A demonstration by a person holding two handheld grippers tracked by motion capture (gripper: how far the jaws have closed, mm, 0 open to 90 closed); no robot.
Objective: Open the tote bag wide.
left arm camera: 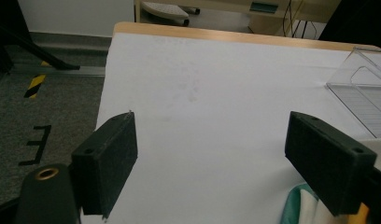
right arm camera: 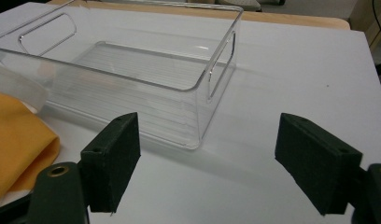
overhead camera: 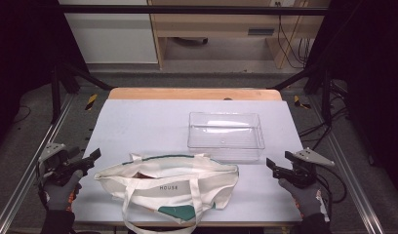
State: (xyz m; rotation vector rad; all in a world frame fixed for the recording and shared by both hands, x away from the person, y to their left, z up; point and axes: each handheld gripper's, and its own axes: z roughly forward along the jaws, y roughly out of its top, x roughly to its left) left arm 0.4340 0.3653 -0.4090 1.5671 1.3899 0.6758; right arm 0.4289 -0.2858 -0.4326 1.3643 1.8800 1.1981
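A cream tote bag point(overhead camera: 172, 183) with green trim and the word HOUSE lies flat at the table's front centre. A corner of the bag point(left arm camera: 298, 207) shows by the left gripper's right jaw. Behind it and to the right stands an empty clear plastic bin point(overhead camera: 225, 134), close ahead of the right gripper in its own view point(right arm camera: 132, 79). My left gripper point(overhead camera: 92, 158) hovers open at the table's left edge, just left of the bag. My right gripper point(overhead camera: 275, 165) hangs open at the right edge, beside the bin's near corner. Both hold nothing.
The white table top point(overhead camera: 143, 122) ends in a wooden strip at the far edge. Metal rails run along both sides of the table, with dark floor and cables beyond. A yellowish cloth patch point(right arm camera: 16, 135) lies at the left of the right gripper view.
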